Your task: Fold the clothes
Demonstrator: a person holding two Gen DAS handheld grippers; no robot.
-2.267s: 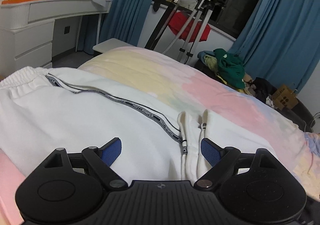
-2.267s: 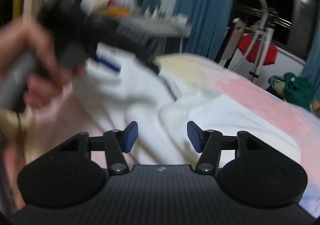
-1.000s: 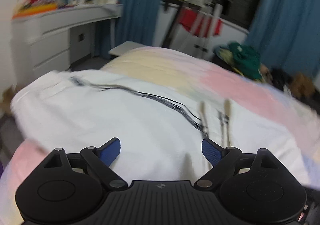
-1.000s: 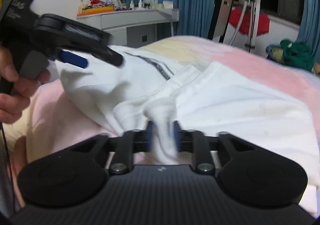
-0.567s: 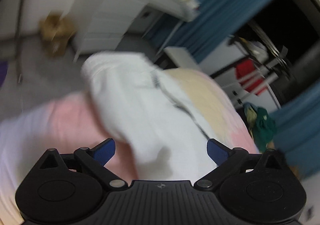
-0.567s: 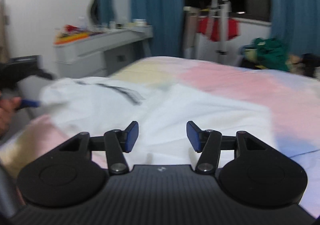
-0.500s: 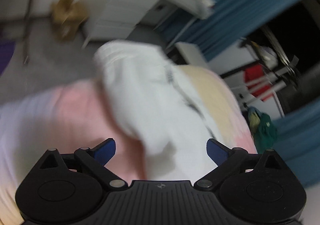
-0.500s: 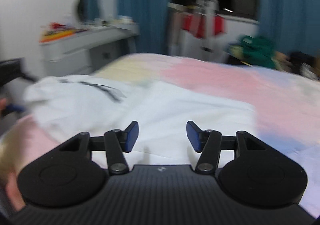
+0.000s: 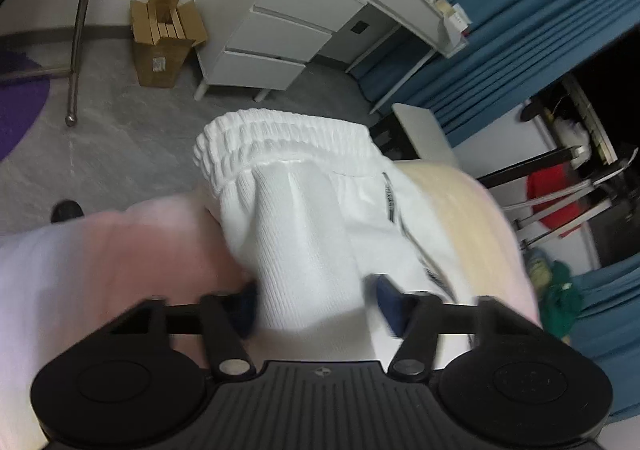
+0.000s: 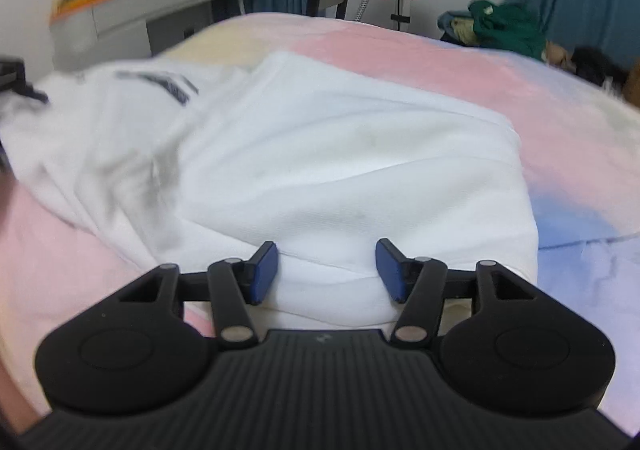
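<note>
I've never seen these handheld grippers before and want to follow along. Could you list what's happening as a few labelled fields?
garment: white ribbed trousers with an elastic waistband, lying on the bed
surface: pastel pink, yellow and blue bedspread
left gripper: fabric bunched between its blue pads; blurred, grip unclear
right gripper: open, low over the white cloth
background: white drawer unit

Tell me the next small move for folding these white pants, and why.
Probably close the left claw fully on the white pants: bunched fabric already sits between its pads, though blur hides whether it is gripped. The right claw is open over the folded end.
</note>
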